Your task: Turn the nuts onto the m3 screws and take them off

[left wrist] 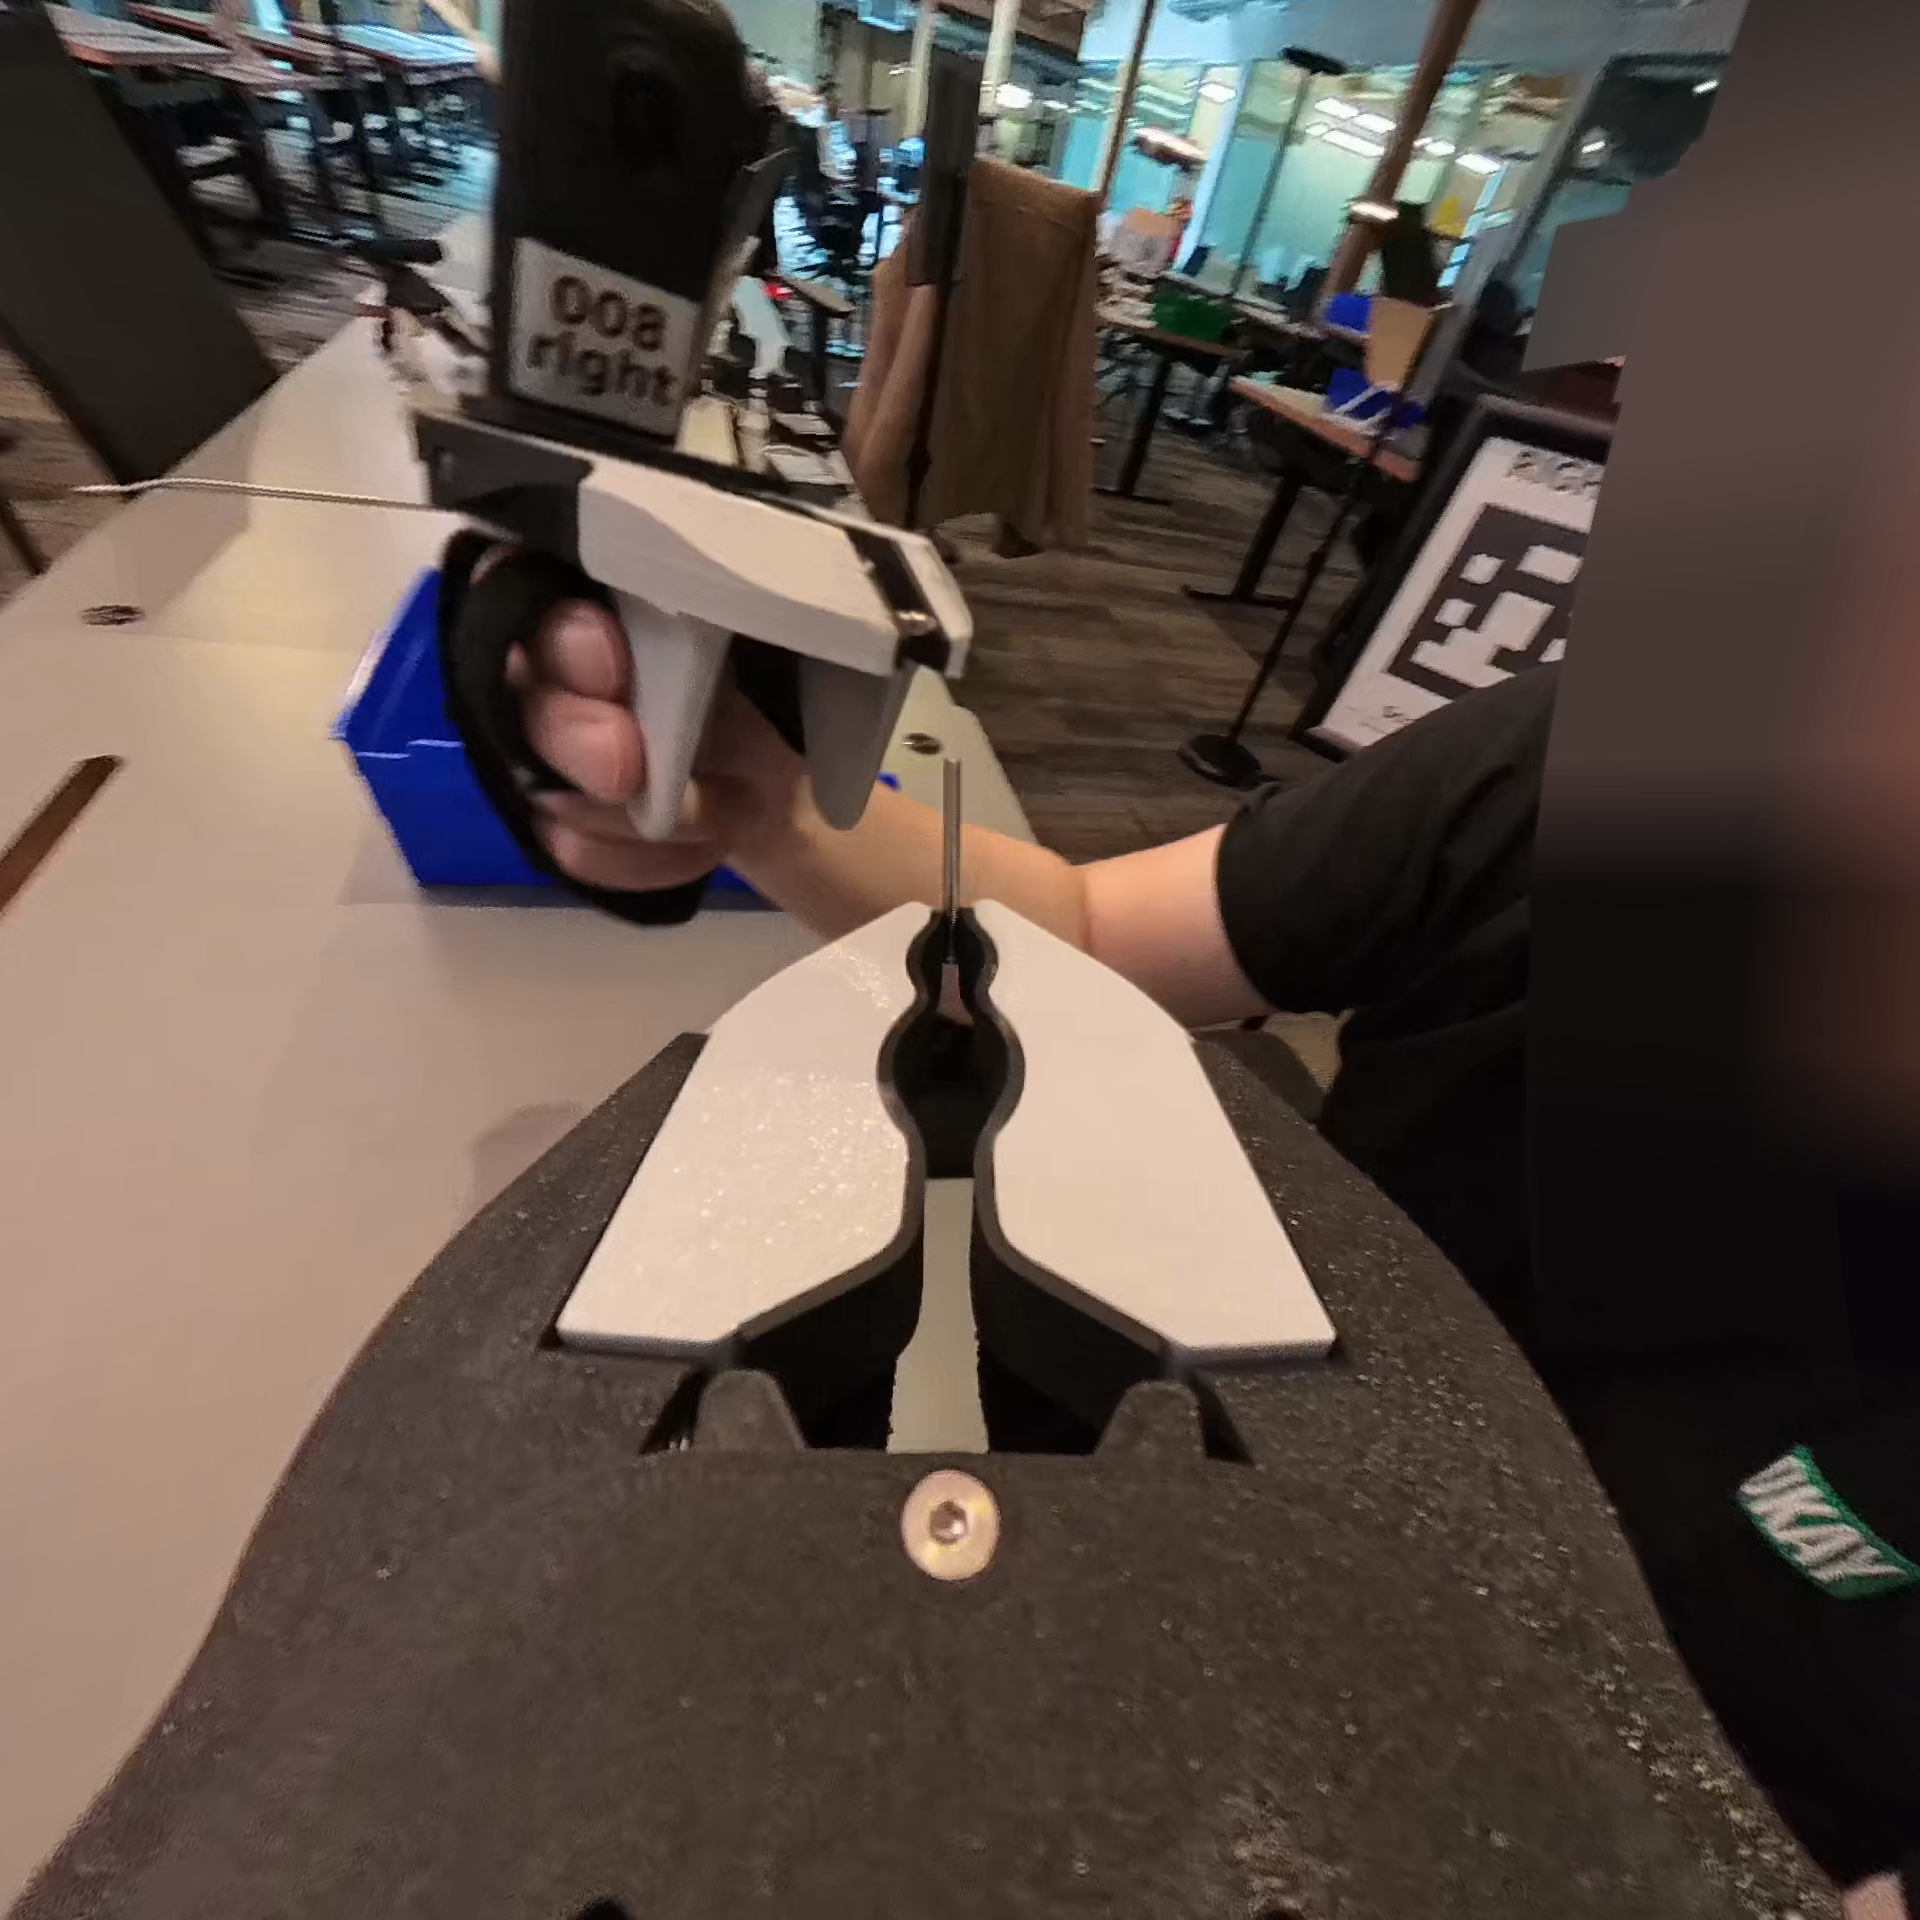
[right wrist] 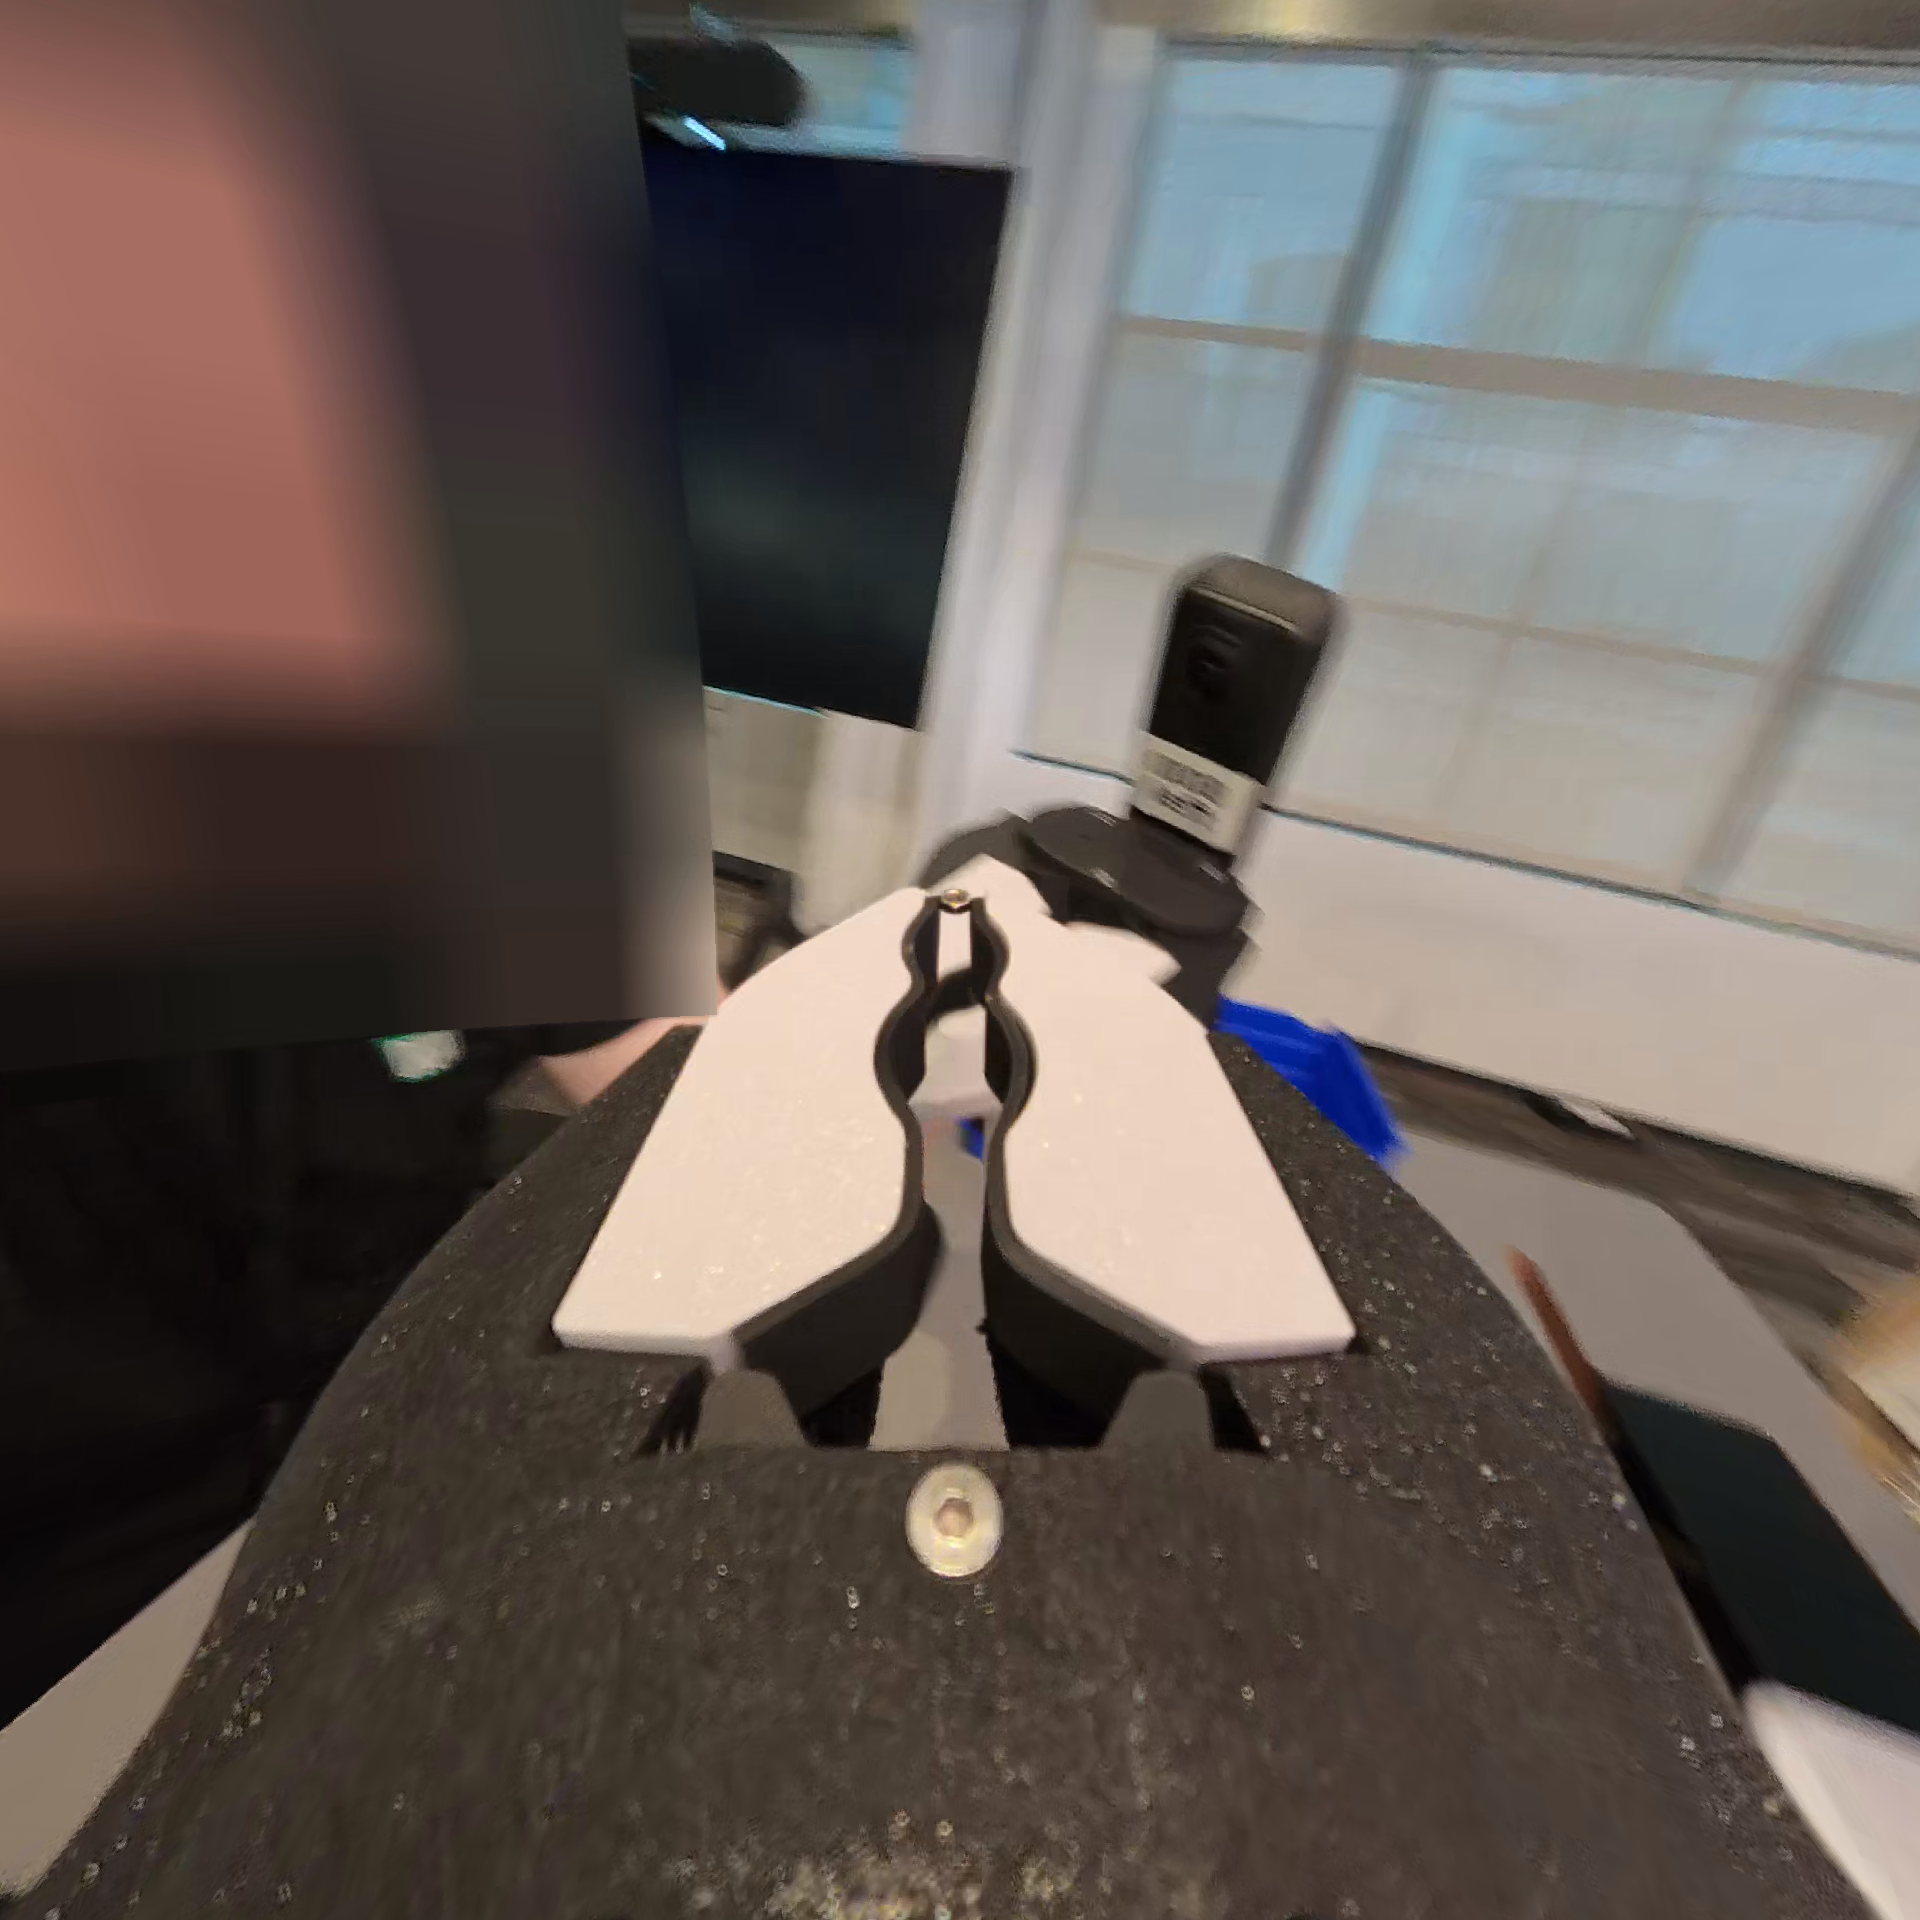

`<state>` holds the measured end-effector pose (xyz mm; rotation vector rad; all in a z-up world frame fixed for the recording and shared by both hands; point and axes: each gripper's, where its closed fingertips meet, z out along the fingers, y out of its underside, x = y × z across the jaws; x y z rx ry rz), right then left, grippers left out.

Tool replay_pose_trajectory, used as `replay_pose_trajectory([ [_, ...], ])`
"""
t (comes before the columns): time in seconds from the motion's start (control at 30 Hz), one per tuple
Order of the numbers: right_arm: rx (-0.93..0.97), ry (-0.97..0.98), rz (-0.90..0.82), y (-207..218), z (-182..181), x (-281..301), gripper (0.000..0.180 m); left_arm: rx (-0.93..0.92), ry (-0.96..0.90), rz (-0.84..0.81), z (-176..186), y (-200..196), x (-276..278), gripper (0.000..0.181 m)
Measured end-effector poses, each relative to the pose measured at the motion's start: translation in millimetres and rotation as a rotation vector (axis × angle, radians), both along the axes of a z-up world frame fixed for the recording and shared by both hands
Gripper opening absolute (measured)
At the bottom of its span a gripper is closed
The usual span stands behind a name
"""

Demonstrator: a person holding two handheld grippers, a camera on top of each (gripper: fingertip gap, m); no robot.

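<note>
In the left wrist view my left gripper point(left wrist: 951, 920) is shut on a thin long m3 screw point(left wrist: 951, 831) that sticks straight up out of the white fingertips. My right gripper point(left wrist: 753, 821) hangs just up and left of the screw's top, held in a hand, fingers pointing down. In the right wrist view my right gripper point(right wrist: 954, 906) is shut on a small silver nut point(right wrist: 954, 900) pinched at the very tips. The left gripper's body and camera point(right wrist: 1236, 707) show just behind it. The screw does not show in that view.
A blue bin point(left wrist: 416, 769) stands on the white table point(left wrist: 208, 1039) behind the right gripper; it also shows in the right wrist view point(right wrist: 1309, 1070). A person's forearm point(left wrist: 1039, 894) crosses behind the screw. A dark flat object point(right wrist: 1766, 1538) lies at the right. About 5 cm separates my left fingertips from my right.
</note>
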<state>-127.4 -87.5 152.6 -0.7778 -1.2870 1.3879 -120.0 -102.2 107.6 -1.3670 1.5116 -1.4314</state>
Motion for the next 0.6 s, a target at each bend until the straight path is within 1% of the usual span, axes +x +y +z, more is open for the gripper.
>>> replay_pose_trajectory([
  [0.03,-0.005,-0.022,-0.06,7,0,1,0.005,0.023,0.011,0.049,0,7,-4,0.002],
  [0.13,-0.002,-0.096,-0.258,25,2,11,0.005,0.083,0.017,0.157,4,23,-18,0.002],
  [0.2,0.005,-0.16,-0.386,32,3,24,0.005,0.102,0.0,0.19,10,27,-26,0.002],
  [0.3,0.013,-0.266,-0.554,34,9,60,0.005,0.106,-0.022,0.215,16,30,-34,0.002],
  [0.37,-0.002,-0.374,-0.668,33,7,95,0.005,0.099,-0.028,0.22,17,32,-36,0.002],
  [0.4,-0.015,-0.461,-0.718,30,-2,117,0.005,0.098,-0.031,0.221,17,32,-36,0.002],
  [0.47,-0.05,-0.666,-0.831,24,-31,171,0.005,0.096,-0.04,0.221,19,32,-37,0.002],
  [0.53,-0.148,-0.89,-0.919,12,-74,232,0.005,0.099,-0.045,0.216,20,30,-36,0.002],
  [0.6,-0.294,-1.049,-0.984,-2,-119,290,0.005,0.102,-0.052,0.211,22,28,-35,0.002],
])
